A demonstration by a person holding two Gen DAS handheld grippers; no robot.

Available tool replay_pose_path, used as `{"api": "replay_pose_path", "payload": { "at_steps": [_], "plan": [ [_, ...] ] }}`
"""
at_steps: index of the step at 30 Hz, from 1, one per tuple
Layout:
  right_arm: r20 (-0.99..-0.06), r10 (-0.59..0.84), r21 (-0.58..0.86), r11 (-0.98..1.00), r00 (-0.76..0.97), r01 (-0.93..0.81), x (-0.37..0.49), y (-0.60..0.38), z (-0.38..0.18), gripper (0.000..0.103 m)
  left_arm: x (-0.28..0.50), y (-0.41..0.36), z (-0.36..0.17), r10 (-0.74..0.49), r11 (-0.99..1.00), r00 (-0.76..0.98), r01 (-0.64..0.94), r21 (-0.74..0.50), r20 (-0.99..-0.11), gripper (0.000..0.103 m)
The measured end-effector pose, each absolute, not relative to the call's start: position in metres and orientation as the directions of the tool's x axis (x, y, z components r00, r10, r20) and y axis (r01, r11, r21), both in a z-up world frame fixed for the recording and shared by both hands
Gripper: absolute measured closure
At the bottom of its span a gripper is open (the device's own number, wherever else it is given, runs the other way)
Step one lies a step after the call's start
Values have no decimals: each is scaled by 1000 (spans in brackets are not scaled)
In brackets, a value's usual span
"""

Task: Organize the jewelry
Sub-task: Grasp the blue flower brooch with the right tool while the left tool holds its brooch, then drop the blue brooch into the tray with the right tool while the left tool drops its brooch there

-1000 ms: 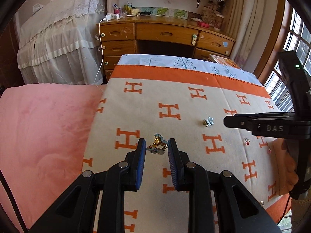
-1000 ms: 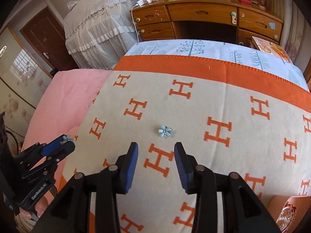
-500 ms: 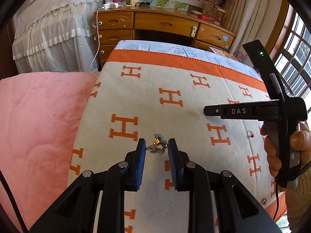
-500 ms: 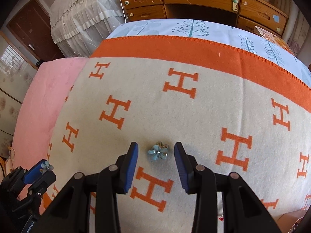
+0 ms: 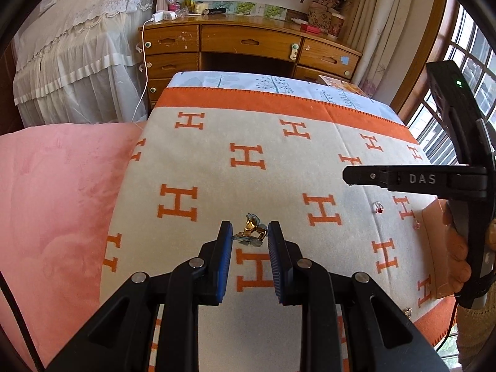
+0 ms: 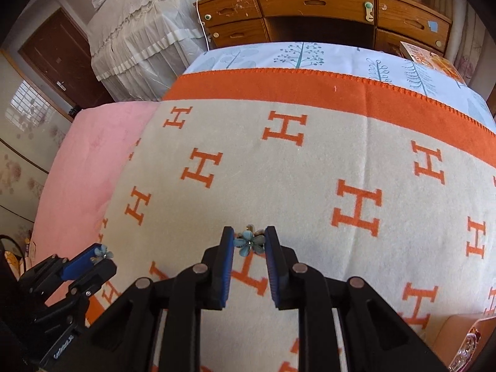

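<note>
Pick-up step on the bed blanket (image 6: 279, 179): right tongs (image 6: 249, 245) closing onto blue flower earring (image 6: 249, 243), left tongs (image 5: 250, 236) narrowly clamped on matching gold-backed earring (image 5: 251, 232); next, lift clear and carry the pair toward storage.

Right gripper (image 6: 249, 243) closing — blue flower earring (image 6: 249, 243) between

Open blanket (image 6: 279, 170) beyond both grippers

Two blue flower earrings (image 6: 249, 242) show, one between each gripper's pads, and two small red-stoned pieces (image 5: 378, 208) right of the left gripper.
</note>
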State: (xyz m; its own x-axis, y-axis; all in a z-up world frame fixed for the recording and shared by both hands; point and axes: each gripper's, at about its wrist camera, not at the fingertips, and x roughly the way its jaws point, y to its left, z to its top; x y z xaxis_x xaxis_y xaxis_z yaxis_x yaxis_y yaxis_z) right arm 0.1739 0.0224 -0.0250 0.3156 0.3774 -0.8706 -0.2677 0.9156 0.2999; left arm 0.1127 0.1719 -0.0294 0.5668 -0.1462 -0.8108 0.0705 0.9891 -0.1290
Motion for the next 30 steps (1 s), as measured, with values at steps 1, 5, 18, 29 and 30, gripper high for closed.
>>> {"api": "replay_pose_path", "payload": {
  "at_steps": [1,5,18,29,30],
  "plan": [
    [-863,385,305,913,327,-269,165,16,-18,83,110,168,-26,-152,988,571,79,-131,-807,82],
    [-829,425,351,901,363,-254,127,-19,4,83,96,146,-14,-188,982,579,127,-139,-793,82],
    [-755,333,361,930,565,-66,13,-170,48,83,67,2,6,-385,895,501,407,-181,-775,82],
    [-796,315,414,906,517,85,-22,-247,-7,83,54,-126,-4,-505,770,354,596,-227,-787,82],
    [-799,318,418,904,510,92,-22,-251,-12,83,54,-133,-8,-512,760,336,606,-235,-790,82]
  ]
}}
